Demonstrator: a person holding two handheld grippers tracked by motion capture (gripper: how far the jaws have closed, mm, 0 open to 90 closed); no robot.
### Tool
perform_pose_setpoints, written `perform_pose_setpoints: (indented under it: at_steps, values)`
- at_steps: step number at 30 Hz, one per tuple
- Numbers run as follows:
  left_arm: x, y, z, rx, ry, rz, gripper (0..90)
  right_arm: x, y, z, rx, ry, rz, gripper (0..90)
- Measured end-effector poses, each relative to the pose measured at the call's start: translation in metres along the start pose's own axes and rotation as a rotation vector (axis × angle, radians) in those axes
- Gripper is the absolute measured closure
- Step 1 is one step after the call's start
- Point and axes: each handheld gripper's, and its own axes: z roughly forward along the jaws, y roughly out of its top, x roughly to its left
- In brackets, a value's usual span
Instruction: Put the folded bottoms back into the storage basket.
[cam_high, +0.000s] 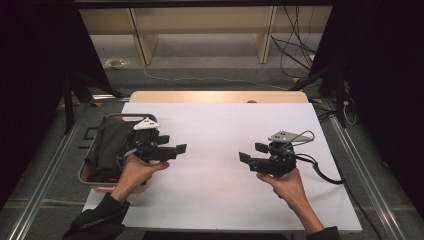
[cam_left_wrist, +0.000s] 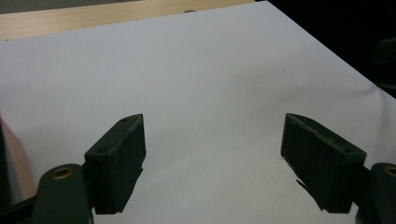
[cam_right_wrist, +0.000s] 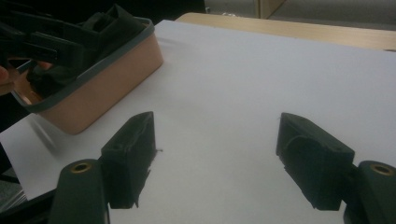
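Basket (cam_high: 95, 175) just behind left claw (cam_high: 172, 144).

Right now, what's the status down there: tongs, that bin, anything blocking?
Left tongs open, empty. Right tongs open, empty. Dark cloth sits in the bin, untouched. White sheet between them bare.

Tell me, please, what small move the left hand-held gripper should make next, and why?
Probably swing back to the basket: the left hand-held gripper stands open and empty over the white sheet, pointing away from the dark cloth bundled in it.
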Motion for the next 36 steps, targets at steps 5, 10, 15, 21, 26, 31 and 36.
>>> perform_pose_setpoints:
  at_steps: [5,10,15,21,26,31,36]
  values:
    - [-0.009,-0.003,0.003,-0.028,-0.045,0.020,19.4,0.003,-0.005,-0.002,-0.015,0.019,-0.014,25.7]
    - [-0.019,-0.009,0.008,-0.041,-0.081,0.067,15.3,0.007,-0.010,-0.005,-0.033,0.034,-0.028,22.8]
    - [-0.024,-0.013,0.009,-0.065,-0.088,0.102,15.0,0.009,-0.014,-0.008,-0.053,0.039,-0.044,20.9]
    - [-0.028,-0.021,0.009,-0.094,-0.087,0.160,14.6,0.012,-0.018,-0.012,-0.068,0.038,-0.052,18.7]
    - [-0.031,-0.027,0.009,-0.106,-0.096,0.180,12.5,0.014,-0.021,-0.016,-0.076,0.036,-0.062,17.0]
    - [-0.035,-0.034,0.010,-0.117,-0.112,0.200,12.2,0.015,-0.025,-0.023,-0.102,0.033,-0.064,16.7]
    - [-0.040,-0.040,0.008,-0.125,-0.131,0.202,11.8,0.015,-0.030,-0.026,-0.110,0.025,-0.072,16.2]
